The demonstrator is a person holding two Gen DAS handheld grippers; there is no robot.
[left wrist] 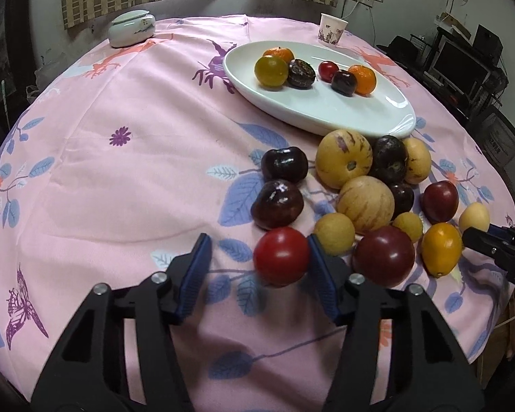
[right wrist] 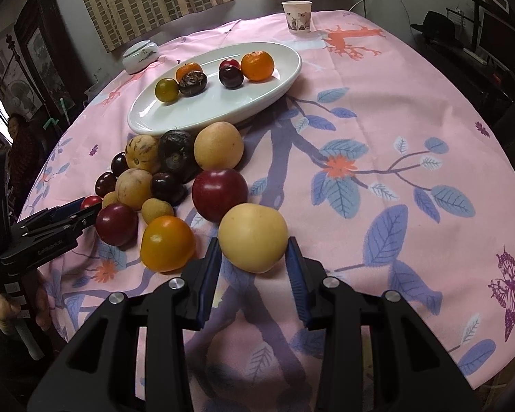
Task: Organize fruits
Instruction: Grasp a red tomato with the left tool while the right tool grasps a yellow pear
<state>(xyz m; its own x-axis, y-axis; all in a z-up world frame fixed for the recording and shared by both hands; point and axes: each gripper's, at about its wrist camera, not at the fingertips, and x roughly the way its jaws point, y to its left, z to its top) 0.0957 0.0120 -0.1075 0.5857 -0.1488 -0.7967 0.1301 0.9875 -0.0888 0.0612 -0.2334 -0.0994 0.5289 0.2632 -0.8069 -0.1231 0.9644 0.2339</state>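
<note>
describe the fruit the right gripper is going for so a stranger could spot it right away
Start at the white oval plate on the pink tablecloth, then come down through the fruit pile spread on the cloth in front of it. At the pile's near edge, between the right gripper's blue fingers, sits a pale yellow fruit. It is smooth and cream-coloured, unlike the orange fruit beside it.

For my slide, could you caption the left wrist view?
Left gripper open around a red tomato, white plate of fruit beyond.
</note>
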